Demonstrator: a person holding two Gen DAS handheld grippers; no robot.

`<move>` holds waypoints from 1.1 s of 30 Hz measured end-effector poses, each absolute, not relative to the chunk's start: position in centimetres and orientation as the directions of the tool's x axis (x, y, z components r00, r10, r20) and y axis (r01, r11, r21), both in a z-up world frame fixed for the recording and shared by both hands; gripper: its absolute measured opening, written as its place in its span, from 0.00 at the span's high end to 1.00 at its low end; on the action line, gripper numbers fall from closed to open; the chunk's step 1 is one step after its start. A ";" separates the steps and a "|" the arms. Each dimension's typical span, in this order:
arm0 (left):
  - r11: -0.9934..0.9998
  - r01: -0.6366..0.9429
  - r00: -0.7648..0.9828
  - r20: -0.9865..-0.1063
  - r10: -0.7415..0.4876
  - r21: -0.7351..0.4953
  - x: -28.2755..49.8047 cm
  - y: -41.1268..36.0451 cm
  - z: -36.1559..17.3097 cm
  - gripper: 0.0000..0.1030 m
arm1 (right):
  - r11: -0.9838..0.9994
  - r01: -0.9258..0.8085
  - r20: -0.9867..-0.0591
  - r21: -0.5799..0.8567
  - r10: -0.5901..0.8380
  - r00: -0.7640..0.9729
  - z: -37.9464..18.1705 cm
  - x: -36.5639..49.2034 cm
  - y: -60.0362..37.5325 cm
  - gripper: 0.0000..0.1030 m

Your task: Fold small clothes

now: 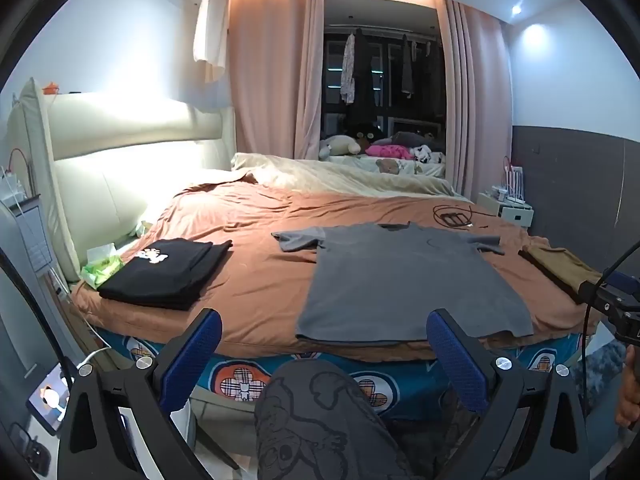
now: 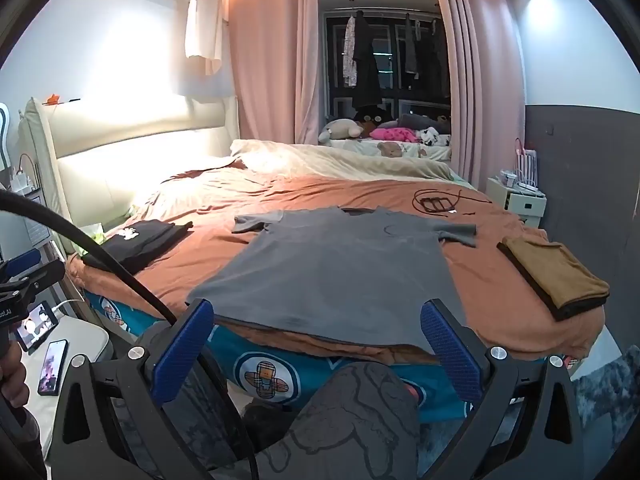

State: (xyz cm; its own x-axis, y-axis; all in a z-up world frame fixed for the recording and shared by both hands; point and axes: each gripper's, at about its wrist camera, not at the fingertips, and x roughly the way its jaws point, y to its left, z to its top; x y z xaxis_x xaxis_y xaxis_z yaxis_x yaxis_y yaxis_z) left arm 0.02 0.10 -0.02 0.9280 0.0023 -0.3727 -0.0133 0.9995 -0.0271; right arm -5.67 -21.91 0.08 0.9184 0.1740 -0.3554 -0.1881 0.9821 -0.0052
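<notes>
A grey T-shirt [image 1: 404, 276] [image 2: 340, 264] lies spread flat on the brown bedspread [image 1: 260, 240] [image 2: 500, 300], collar away from me, hem at the bed's near edge. My left gripper [image 1: 324, 328] hangs open in front of that hem, nothing between its blue fingers [image 1: 200, 356]. My right gripper [image 2: 318, 318] is open too, just short of the hem, holding nothing. A folded black garment [image 1: 168, 272] [image 2: 140, 240] with a white print sits on the left. A folded brown garment [image 1: 560, 268] [image 2: 556, 276] rests on the right.
The person's knee in patterned grey trousers [image 1: 320, 420] [image 2: 360, 412] is below the grippers. A black cable coil [image 1: 452, 216] [image 2: 434, 203] lies beyond the shirt. A green tissue pack [image 1: 102, 266], headboard at left, bedside table [image 2: 516, 200] at right, a phone [image 2: 52, 366] on a stool.
</notes>
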 end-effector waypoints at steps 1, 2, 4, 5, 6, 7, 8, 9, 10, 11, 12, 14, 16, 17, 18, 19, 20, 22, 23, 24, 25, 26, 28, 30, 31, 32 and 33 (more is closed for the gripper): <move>0.999 -0.005 0.929 -0.370 -0.007 -0.033 0.0 0.2 0.0 0.00 | 0.983 -0.186 -0.355 -0.002 0.173 0.919 0.0 -5.6 -21.9 0.00; 0.999 -0.002 0.930 -0.368 -0.012 -0.036 0.0 0.2 0.0 0.00 | 0.983 -0.185 -0.355 0.001 0.173 0.919 0.0 -5.5 -22.0 0.00; 1.000 0.001 0.935 -0.356 -0.010 -0.026 -0.5 0.1 0.1 0.00 | 0.984 -0.180 -0.355 0.002 0.169 0.919 -0.2 -5.0 -22.0 0.00; 1.000 0.000 0.935 -0.353 -0.007 -0.019 -0.6 0.1 0.1 0.00 | 0.981 -0.193 -0.343 0.000 0.181 0.922 0.0 -5.5 -21.9 0.00; 1.000 -0.003 0.933 -0.359 -0.006 -0.022 -0.6 0.2 0.3 0.00 | 0.981 -0.193 -0.343 -0.001 0.180 0.922 0.1 -5.6 -22.0 0.00; 1.000 0.001 0.935 -0.354 -0.009 -0.023 -0.7 0.2 0.1 0.00 | 0.981 -0.193 -0.342 -0.005 0.180 0.923 0.2 -5.8 -21.9 0.00; 1.000 0.003 0.935 -0.354 -0.012 -0.028 -0.8 0.3 0.1 0.00 | 0.981 -0.194 -0.340 -0.005 0.181 0.923 0.2 -5.9 -21.9 0.00; 1.000 -0.002 0.935 -0.355 -0.007 -0.023 -0.5 -0.3 0.4 0.00 | 0.981 -0.194 -0.339 -0.004 0.181 0.923 0.3 -6.0 -21.9 0.00; 1.000 0.006 0.937 -0.348 -0.017 -0.031 -1.0 0.1 0.6 0.00 | 0.981 -0.194 -0.338 -0.003 0.182 0.924 0.3 -6.1 -22.0 0.00; 0.999 0.008 0.937 -0.348 -0.020 -0.036 -1.1 0.4 0.6 0.00 | 0.981 -0.194 -0.337 -0.002 0.182 0.924 0.4 -6.2 -22.0 0.00; 0.999 0.008 0.938 -0.347 -0.019 -0.033 -1.3 0.3 0.6 0.00 | 0.981 -0.194 -0.336 -0.001 0.182 0.924 0.5 -6.4 -22.1 0.00; 1.000 0.010 0.939 -0.343 -0.019 -0.027 -1.5 0.2 0.6 0.00 | 0.981 -0.193 -0.335 0.000 0.182 0.924 0.6 -6.6 -22.1 0.00; 0.999 0.016 0.940 -0.341 -0.024 -0.028 -1.8 0.0 0.8 0.00 | 0.980 -0.200 -0.331 0.003 0.190 0.924 0.2 -6.0 -22.2 0.00; 0.999 0.018 0.939 -0.342 -0.028 -0.031 -1.8 0.0 0.8 0.00 | 0.980 -0.201 -0.330 0.000 0.190 0.925 0.3 -6.1 -22.2 0.00; 0.999 0.020 0.939 -0.343 -0.031 -0.036 -1.7 0.3 0.9 0.00 | 0.980 -0.200 -0.329 -0.002 0.189 0.925 0.3 -6.1 -22.1 0.00; 0.999 0.023 0.939 -0.343 -0.036 -0.040 -1.7 0.3 0.9 0.00 | 0.980 -0.198 -0.328 -0.005 0.185 0.926 0.4 -6.2 -21.9 0.00; 0.999 0.025 0.938 -0.344 -0.038 -0.041 -1.7 0.3 0.9 0.00 | 0.981 -0.196 -0.326 -0.005 0.184 0.927 0.4 -6.2 -21.9 0.00; 0.999 0.031 0.940 -0.338 -0.044 -0.044 -1.8 0.4 0.9 0.00 | 0.980 -0.198 -0.322 -0.006 0.186 0.928 0.3 -6.3 -21.8 0.00; 0.999 0.031 0.941 -0.334 -0.044 -0.044 -1.8 0.4 0.9 0.00 | 0.980 -0.200 -0.321 -0.009 0.186 0.928 0.3 -6.2 -21.8 0.00; 0.999 0.030 0.942 -0.333 -0.043 -0.044 -1.9 0.3 0.8 0.00 | 0.980 -0.200 -0.321 -0.012 0.185 0.929 0.2 -6.2 -21.7 0.00; 0.999 0.030 0.942 -0.332 -0.043 -0.044 -2.0 0.2 0.7 0.00 | 0.979 -0.202 -0.320 -0.014 0.187 0.929 0.1 -6.2 -21.8 0.00; 0.999 0.030 0.942 -0.332 -0.043 -0.046 -2.0 0.2 0.7 0.00 | 0.979 -0.205 -0.322 -0.014 0.190 0.928 0.0 -6.2 -21.7 0.00; 0.999 0.030 0.942 -0.332 -0.042 -0.042 -2.0 0.0 0.5 0.00 | 0.978 -0.210 -0.325 -0.012 0.195 0.925 0.0 -6.0 -21.7 0.00; 0.999 0.032 0.943 -0.331 -0.044 -0.041 -2.0 0.2 0.5 0.00 | 0.976 -0.217 -0.327 -0.006 0.203 0.923 0.0 -5.8 -21.7 0.00; 0.999 0.033 0.944 -0.327 -0.044 -0.040 -2.0 0.2 0.5 0.00 | 0.975 -0.222 -0.326 -0.004 0.208 0.922 0.0 -5.8 -21.7 0.00; 0.999 0.030 0.945 -0.324 -0.041 -0.039 -2.1 0.2 0.5 0.00 | 0.975 -0.221 -0.324 -0.003 0.208 0.923 0.1 -5.7 -21.8 0.00; 0.999 0.026 0.946 -0.323 -0.038 -0.041 -2.3 0.2 0.5 0.00 | 0.975 -0.221 -0.322 0.000 0.209 0.923 0.1 -5.8 -22.0 0.00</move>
State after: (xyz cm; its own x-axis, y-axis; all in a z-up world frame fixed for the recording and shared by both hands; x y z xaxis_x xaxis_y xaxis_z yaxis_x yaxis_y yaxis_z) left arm -2.28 0.21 0.51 0.9458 -0.0379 -0.3226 0.0261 0.9988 -0.0408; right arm -5.75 -21.95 0.08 0.9233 0.2091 -0.3223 -0.2209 0.9753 0.0001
